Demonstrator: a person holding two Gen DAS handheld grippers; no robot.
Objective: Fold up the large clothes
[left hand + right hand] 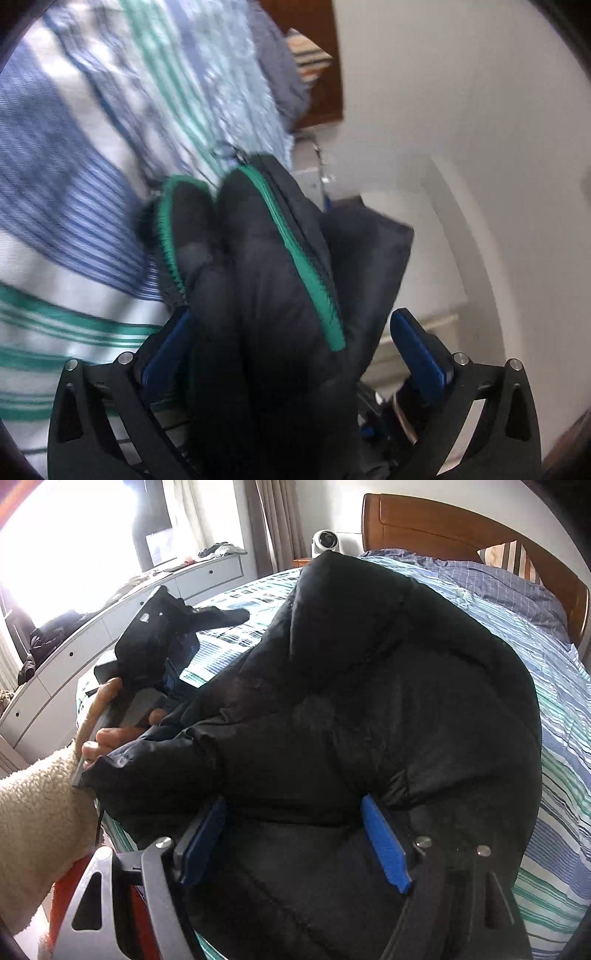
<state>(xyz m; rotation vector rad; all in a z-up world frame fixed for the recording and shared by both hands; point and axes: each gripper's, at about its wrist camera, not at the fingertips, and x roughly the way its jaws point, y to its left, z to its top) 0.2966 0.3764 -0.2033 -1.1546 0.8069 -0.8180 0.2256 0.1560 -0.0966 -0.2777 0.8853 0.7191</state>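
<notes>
A black puffy jacket (369, 686) with a green zipper (303, 266) lies heaped on the striped bedspread (557, 738). In the left wrist view a zipper-edged fold of it (258, 295) stands between my left gripper's (291, 317) wide jaws. The left blue pad (162, 354) lies against the fabric and the right pad (417, 347) stands apart from it, so this gripper is open. My right gripper (295, 834) points down at the jacket's near edge. Fabric fills the gap between its blue pads (384, 845), which press on a thick fold.
A hand (114, 734) in a cream fleece sleeve (33, 812) holds the left tool at the bed's left side. A wooden headboard (443, 520) and pillow (509, 561) are at the far end. White drawers (110, 627) run along the left wall, and a small white fan (325, 542) stands by the headboard.
</notes>
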